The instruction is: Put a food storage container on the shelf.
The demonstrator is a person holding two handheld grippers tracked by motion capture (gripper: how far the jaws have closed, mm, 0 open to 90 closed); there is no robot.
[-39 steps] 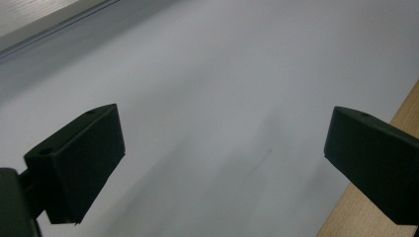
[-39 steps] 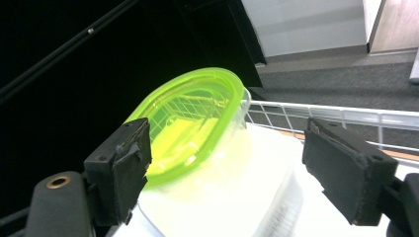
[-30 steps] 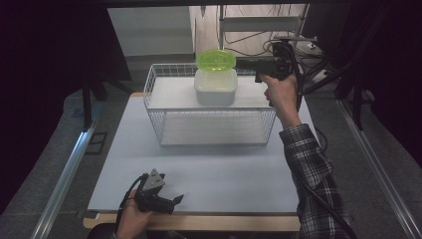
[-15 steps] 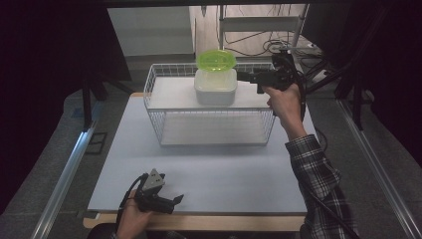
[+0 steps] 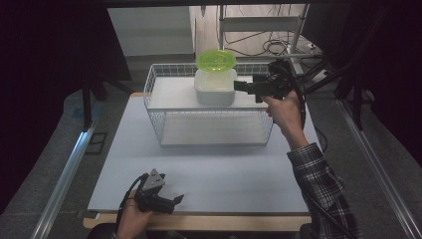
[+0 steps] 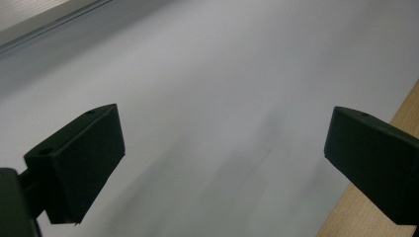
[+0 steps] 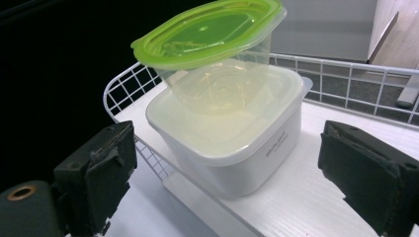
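Green-lidded tub (image 7: pixel 212 44) sits upright on white box (image 7: pixel 232 143); both grippers' fingers spread, empty.

Looks like a lab or test bay, set up for recording. White board (image 5: pixel 209 174) laid over a wooden table (image 5: pixel 199 221), edges trimmed square. Metal rails (image 5: pixel 64 174) running along the floor on both sides. Dark screens or curtains (image 5: pixel 54 45) closing off left and right. Behind, a metal rack (image 5: pixel 259 22) with loose cables (image 5: pixel 278 47) spilling across the floor. Grey carpet (image 5: pixel 348 124) underfoot. Wire basket (image 5: pixel 209 127) and plastic tubs (image 5: pixel 215 84) staged dead centre like props. No homely clutter, just gear, wiring and a bare work surface under flat light.
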